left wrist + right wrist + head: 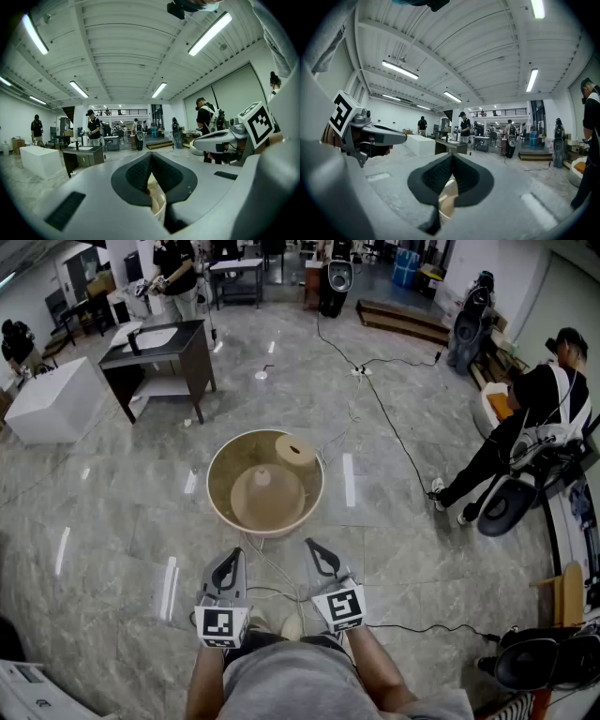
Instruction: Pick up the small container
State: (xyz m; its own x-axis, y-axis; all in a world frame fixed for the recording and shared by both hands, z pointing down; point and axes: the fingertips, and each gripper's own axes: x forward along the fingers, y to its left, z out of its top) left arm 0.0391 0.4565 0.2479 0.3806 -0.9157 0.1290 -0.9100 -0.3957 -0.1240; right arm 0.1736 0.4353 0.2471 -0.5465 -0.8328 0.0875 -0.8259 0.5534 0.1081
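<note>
Two grippers, left (228, 570) and right (322, 559): jaws pressed together, empty, held short of the round tub (212, 486) on the floor. Small container (295, 450): inside the tub, far side, beside a domed piece (265, 495). Risk: shut jaws would likely topple it; the tub wall may block the reach.

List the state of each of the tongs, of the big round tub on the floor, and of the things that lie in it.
left tongs: shut, empty, short of the tub.
right tongs: shut, empty, beside the left.
tub: upright on the floor, open-topped.
small container: in the tub by its far rim, not gripped.
domed piece: in the tub's middle, knob up, not gripped.
</note>
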